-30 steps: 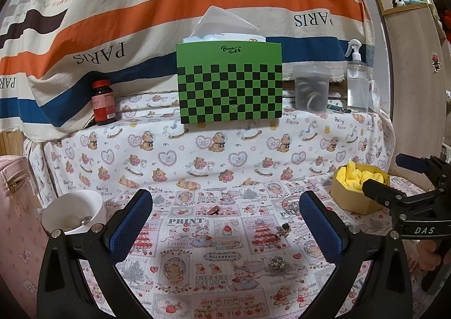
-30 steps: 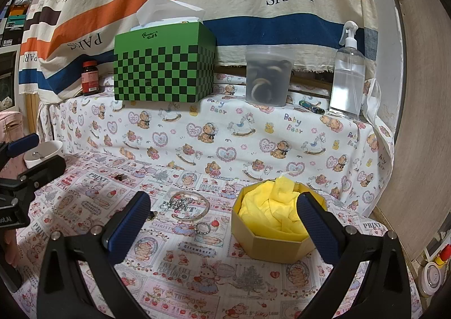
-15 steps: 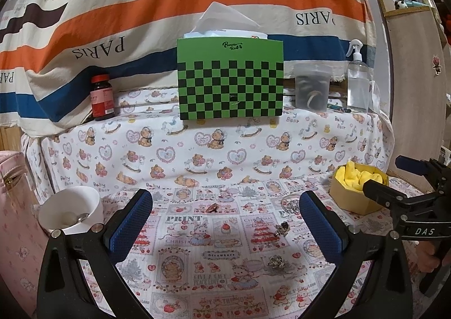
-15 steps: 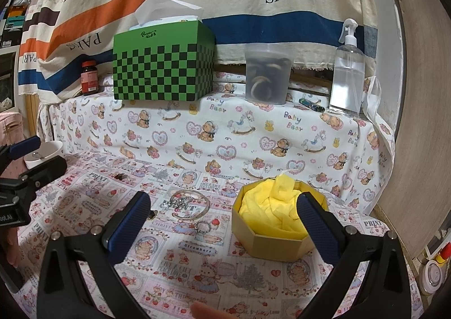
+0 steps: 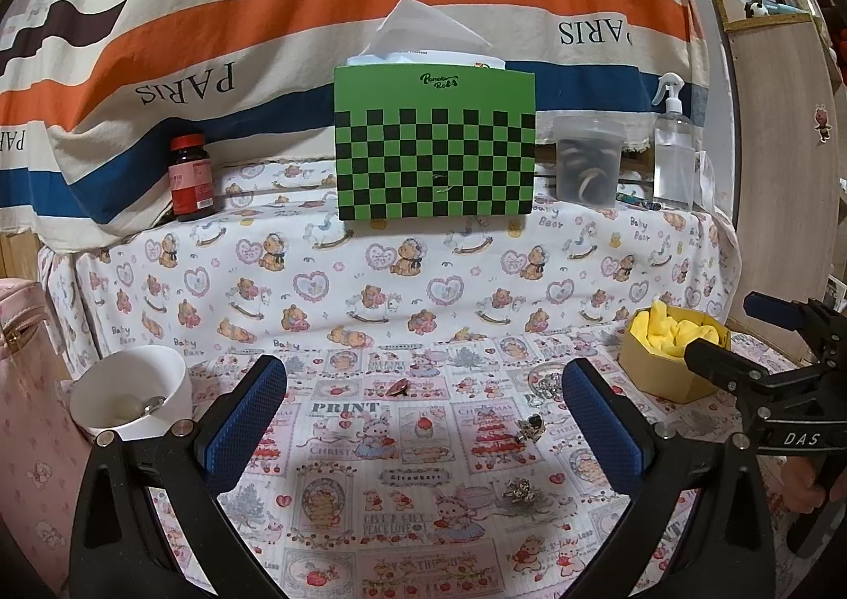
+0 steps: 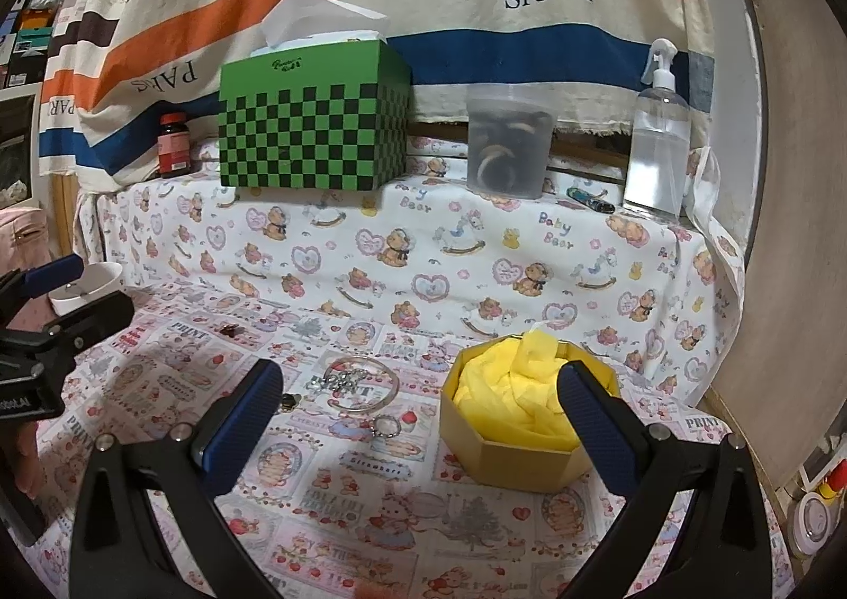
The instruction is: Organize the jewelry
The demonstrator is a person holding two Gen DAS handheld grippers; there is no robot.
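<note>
Small jewelry pieces lie on the printed cloth: a silver cluster (image 5: 520, 489), a dark brooch (image 5: 530, 428), a red piece (image 5: 397, 387), and a bangle with a chain (image 6: 360, 382) beside a ring (image 6: 386, 425). A yellow box (image 6: 516, 440) lined with yellow tissue stands to the right; it also shows in the left wrist view (image 5: 672, 360). My left gripper (image 5: 423, 419) is open and empty above the cloth. My right gripper (image 6: 418, 419) is open and empty in front of the box and bangle.
A white bowl (image 5: 132, 398) stands at the left, with a pink bag (image 5: 21, 419) beside it. On the raised shelf stand a green checkered tissue box (image 5: 434, 149), a red-capped bottle (image 5: 190, 178), a grey tub (image 5: 585, 162) and a spray bottle (image 5: 672, 149). A wooden panel (image 6: 783, 228) bounds the right.
The left wrist view has shifted slightly, with the scene sliding a little right and down. The right gripper has barely moved. Both stay open.
</note>
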